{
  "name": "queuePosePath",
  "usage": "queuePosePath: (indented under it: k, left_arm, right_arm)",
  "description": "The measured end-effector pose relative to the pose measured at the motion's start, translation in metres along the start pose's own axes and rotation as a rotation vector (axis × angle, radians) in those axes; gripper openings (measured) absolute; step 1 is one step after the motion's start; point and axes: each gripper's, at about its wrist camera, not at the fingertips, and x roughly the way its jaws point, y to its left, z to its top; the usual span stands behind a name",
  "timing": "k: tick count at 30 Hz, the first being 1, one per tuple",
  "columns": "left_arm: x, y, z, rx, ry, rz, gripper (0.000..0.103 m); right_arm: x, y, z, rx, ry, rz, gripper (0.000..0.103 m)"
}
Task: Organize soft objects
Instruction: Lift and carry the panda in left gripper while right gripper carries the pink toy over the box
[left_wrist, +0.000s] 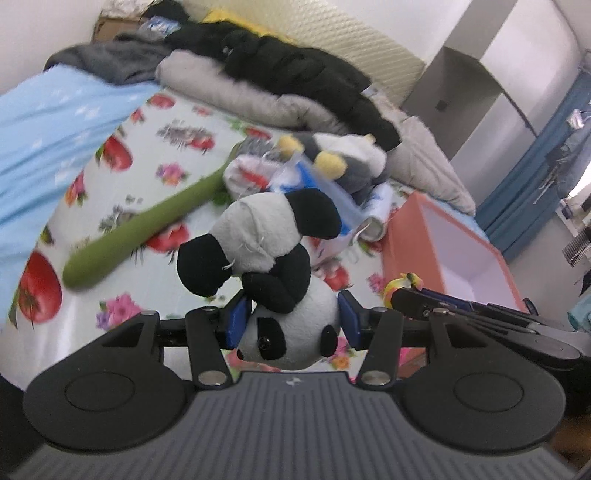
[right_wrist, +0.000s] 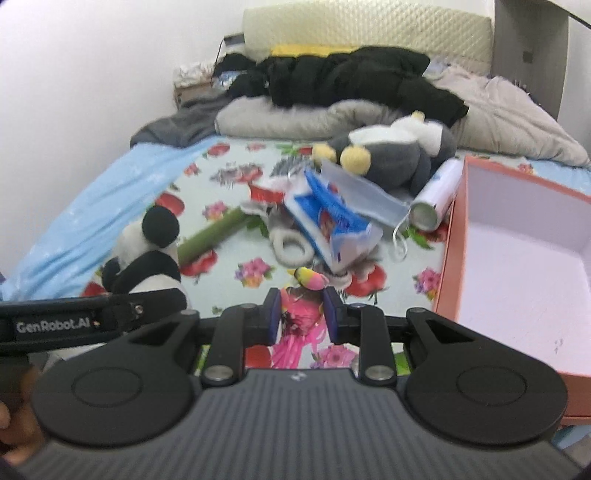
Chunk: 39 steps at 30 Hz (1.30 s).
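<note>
I see the left tool (left_wrist: 291, 320) clamped on a panda toy (left_wrist: 273, 273), its blue pads pressing either side of the white head while the body and black limbs hang forward, clear of the bed (left_wrist: 155, 147). The right tool (right_wrist: 301, 315) is clamped on a small pink toy (right_wrist: 299, 321) with a yellow and pink tip poking up between the pads; the rest of that toy trails down toward the camera. Both tools sit side by side above the flower and tomato patterned sheet, and each shows at the edge of the other's view. On the sheet ahead lies a long green plush tube (left_wrist: 147, 229), and beyond it a loose heap: a grey and white stuffed animal (right_wrist: 399, 155) with yellow paws, a blue and white packet (right_wrist: 328, 218), a face mask (right_wrist: 369, 195) and a white cylinder (right_wrist: 437, 195) lying on its side. An open orange box (right_wrist: 517, 236) with a pale inside rests on the bed to the right of the heap, just beside the cylinder. A black garment (right_wrist: 351, 81) and grey bedding (right_wrist: 280, 118) are piled against the cream headboard (right_wrist: 369, 33). A light blue blanket (left_wrist: 48, 129) covers the left of the bed.
</note>
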Motion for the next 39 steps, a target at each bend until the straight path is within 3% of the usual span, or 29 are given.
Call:
queuePosePath:
  k: [13, 24, 32, 39]
  left_arm:
    - [-0.051, -0.061, 0.035, 0.094, -0.096, -0.101, 0.057]
    - [-0.069, -0.135, 0.05, 0.186, -0.118, -0.215, 0.057]
    - [-0.033, -0.198, 0.046, 0.253, -0.033, -0.293, 0.057]
    - [0.047, -0.232, 0.038, 0.297, 0.097, -0.302, 0.057]
  right_arm:
    - [-0.084, -0.008, 0.041, 0.008, -0.208, -0.052, 0.028]
    - [-0.14, -0.046, 0.043, 0.067, -0.294, -0.146, 0.028]
    - [-0.151, -0.092, 0.041, 0.131, -0.296, -0.237, 0.028]
    - [-0.121, -0.152, 0.029, 0.228, -0.214, -0.295, 0.028]
